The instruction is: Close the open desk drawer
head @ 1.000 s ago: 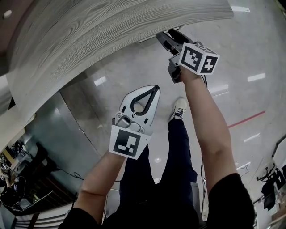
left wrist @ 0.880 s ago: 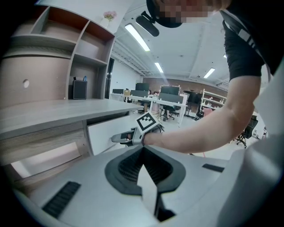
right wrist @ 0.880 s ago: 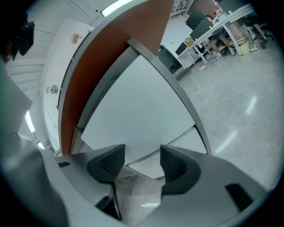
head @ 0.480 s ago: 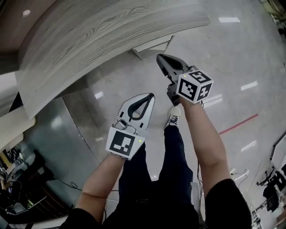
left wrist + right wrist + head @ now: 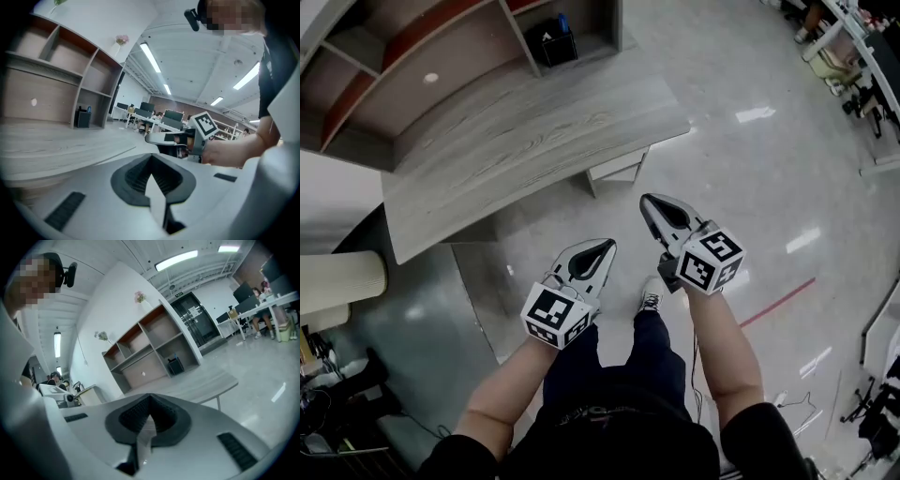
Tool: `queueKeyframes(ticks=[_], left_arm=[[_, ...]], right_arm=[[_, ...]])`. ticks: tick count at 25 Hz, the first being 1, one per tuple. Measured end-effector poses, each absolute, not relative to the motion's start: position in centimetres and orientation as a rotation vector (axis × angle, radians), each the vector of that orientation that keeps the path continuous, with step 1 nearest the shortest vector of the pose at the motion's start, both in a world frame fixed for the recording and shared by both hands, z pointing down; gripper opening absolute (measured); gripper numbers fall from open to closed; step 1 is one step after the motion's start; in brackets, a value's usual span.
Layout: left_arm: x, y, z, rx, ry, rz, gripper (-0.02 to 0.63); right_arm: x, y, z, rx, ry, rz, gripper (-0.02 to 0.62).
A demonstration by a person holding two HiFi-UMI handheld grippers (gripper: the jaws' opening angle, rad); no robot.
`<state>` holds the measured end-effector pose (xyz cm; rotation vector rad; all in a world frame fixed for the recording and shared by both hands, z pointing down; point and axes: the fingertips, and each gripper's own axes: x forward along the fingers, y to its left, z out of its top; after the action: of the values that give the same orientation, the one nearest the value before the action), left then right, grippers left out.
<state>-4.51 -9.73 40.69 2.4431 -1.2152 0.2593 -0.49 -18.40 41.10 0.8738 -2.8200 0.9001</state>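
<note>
The grey wood desk (image 5: 534, 122) lies ahead of me, and a white drawer front (image 5: 617, 169) shows under its near right edge. From here I cannot tell whether that drawer stands out or sits flush. My left gripper (image 5: 607, 244) and right gripper (image 5: 645, 199) hover side by side over the floor, well short of the desk and touching nothing. Both are shut and hold nothing. In the left gripper view its own jaws (image 5: 151, 157) meet at the tips, with the right gripper (image 5: 154, 138) just beyond. The right gripper (image 5: 149, 398) looks toward the desk (image 5: 206, 383).
A wooden shelf unit (image 5: 441, 47) stands behind the desk, with a black box (image 5: 551, 42) in one compartment. A cream column (image 5: 337, 281) is at the left. The glossy floor carries a red line (image 5: 778, 300). The person's shoe (image 5: 650, 300) is below the grippers.
Both grippers have risen and drawn back from under the desk's edge, the right one farther. The right jaws, apart a second ago, are shut. The whole desk and the shelf have come into view.
</note>
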Motion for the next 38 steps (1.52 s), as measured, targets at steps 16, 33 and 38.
queueKeyframes(ticks=[16, 33, 38], left_arm=[[-3.8, -4.9, 29.2, 2.541, -1.020, 0.116, 0.011], [-3.7, -2.1, 29.5, 2.526, -0.962, 0.116, 0.011], [-3.5, -2.3, 29.6, 2.535, -0.956, 0.124, 0.011]], right_arm=[[-0.6, -6.6, 26.2, 0.786, -2.955, 0.690, 0.017], [-1.4, -1.0, 27.3, 0.756, -2.914, 0.805, 0.017], [-1.3, -1.1, 27.6, 0.756, -2.906, 0.809, 0.017]])
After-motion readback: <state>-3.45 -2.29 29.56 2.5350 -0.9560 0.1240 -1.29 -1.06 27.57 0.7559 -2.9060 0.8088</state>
